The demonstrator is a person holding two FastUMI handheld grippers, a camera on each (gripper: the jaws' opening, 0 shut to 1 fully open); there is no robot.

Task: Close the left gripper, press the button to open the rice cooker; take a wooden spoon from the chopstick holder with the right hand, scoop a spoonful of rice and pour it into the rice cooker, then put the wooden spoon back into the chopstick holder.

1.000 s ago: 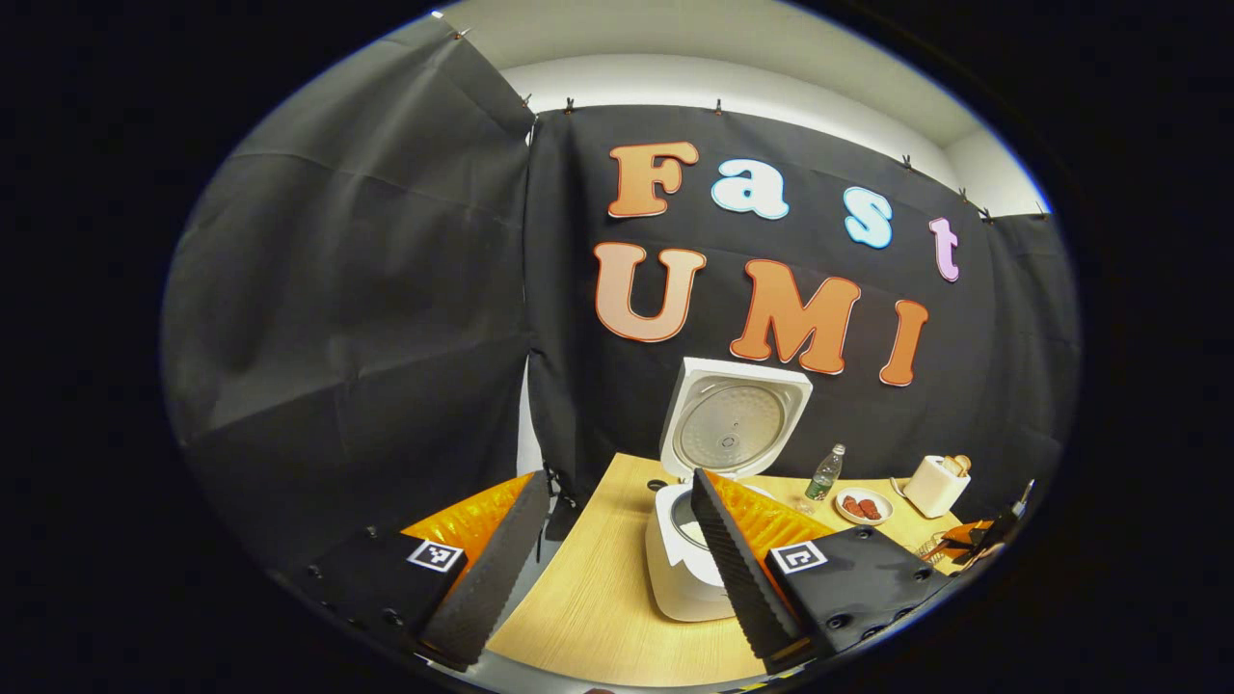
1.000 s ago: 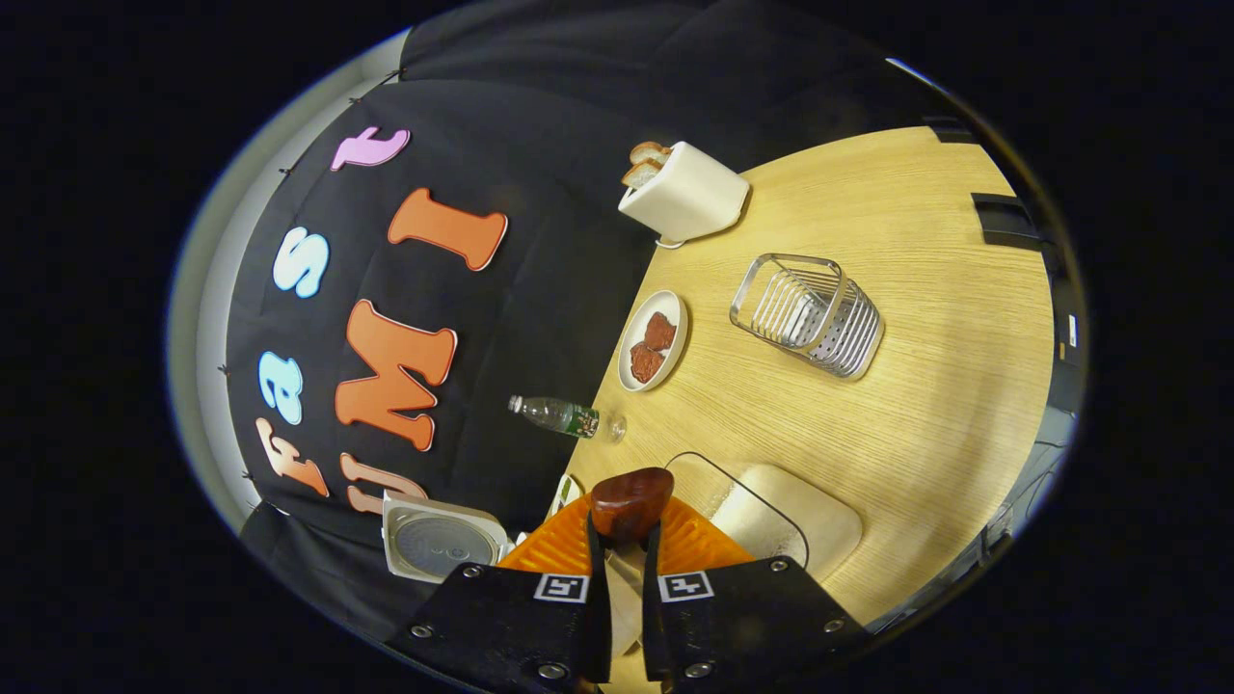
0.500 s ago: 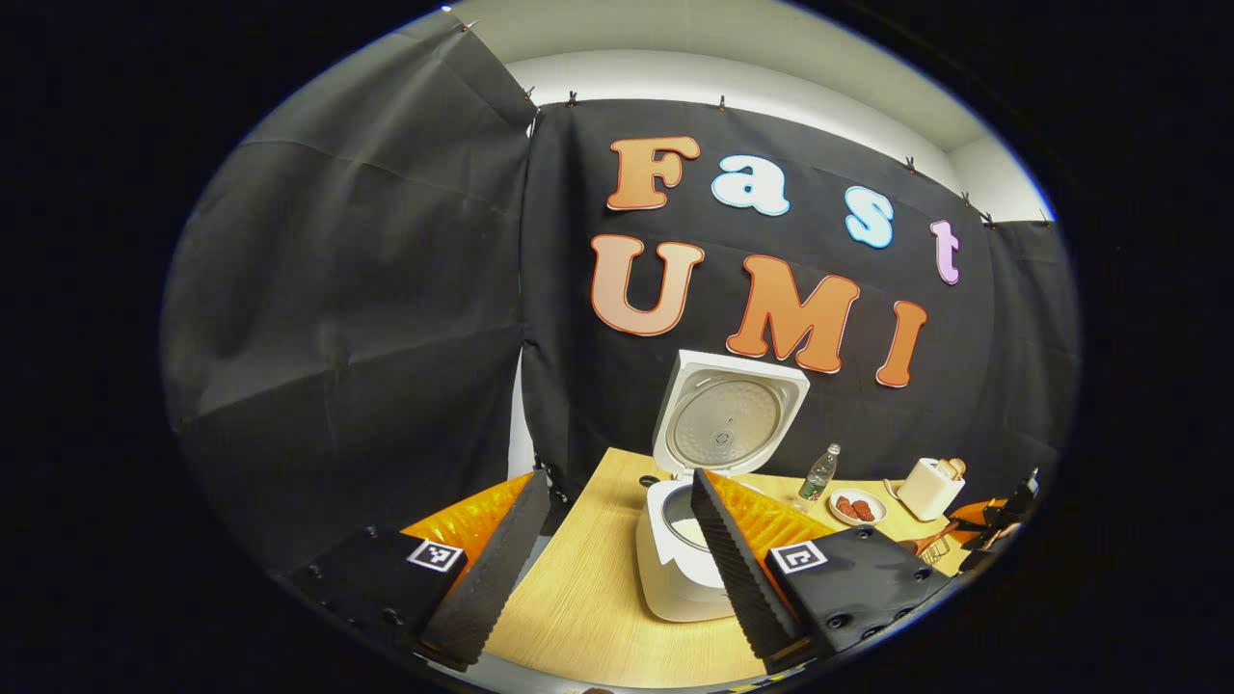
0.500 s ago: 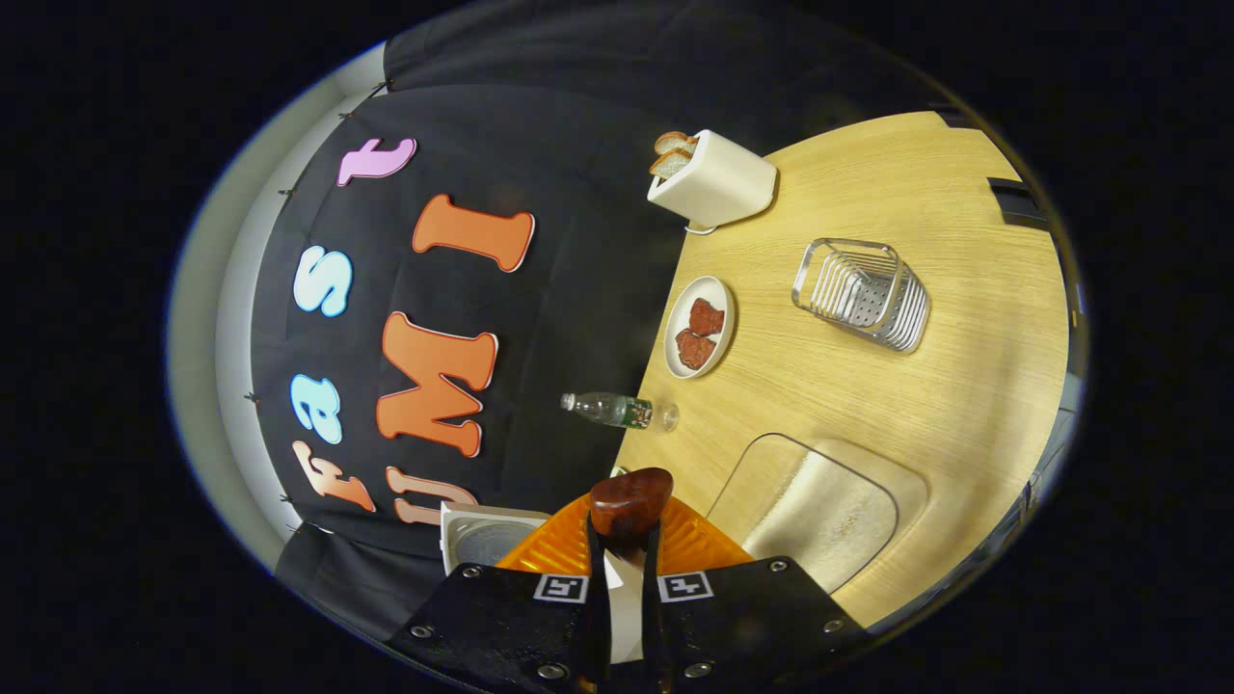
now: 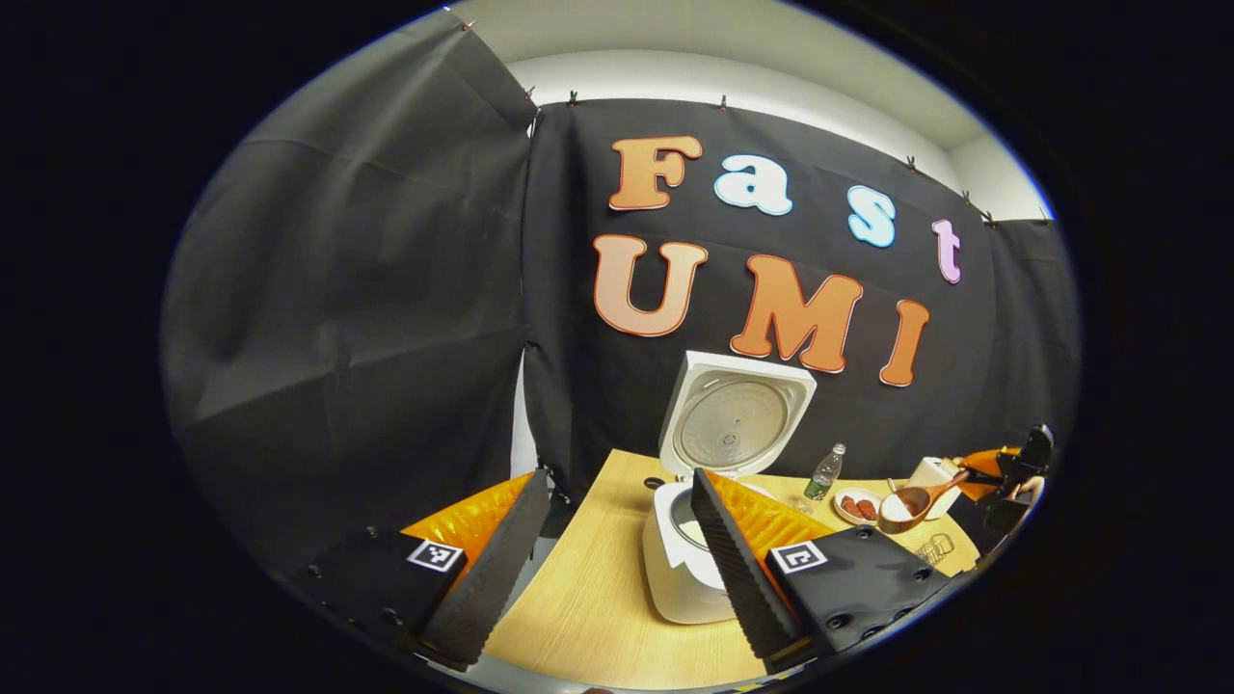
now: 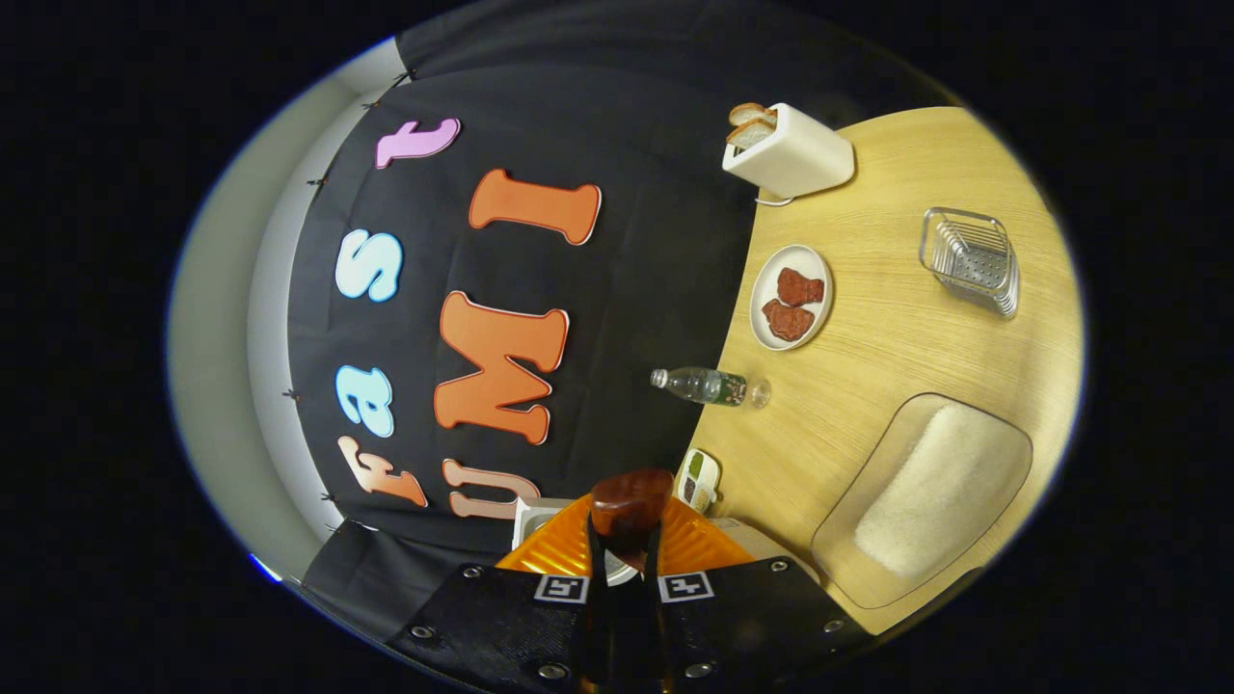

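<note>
Looking along the left gripper (image 5: 609, 559), its jaws stand wide apart over the tabletop (image 5: 598, 607) beside the open rice cooker (image 5: 689, 554), while the wooden spoon (image 5: 914, 503) hangs far right with a white heap of rice in its bowl, carried by the right gripper (image 5: 1003, 479). In the right gripper view, the jaws are clamped on the spoon's handle; light, stiff and smooth, it probably wants a firm, level grip on the handle, lest loose grains spill.

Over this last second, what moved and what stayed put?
The right gripper rose from the table's edge carrying the wooden spoon, now loaded with rice, toward the rice cooker. The left gripper stayed open and nearly still; the cooker lid stayed up.
</note>
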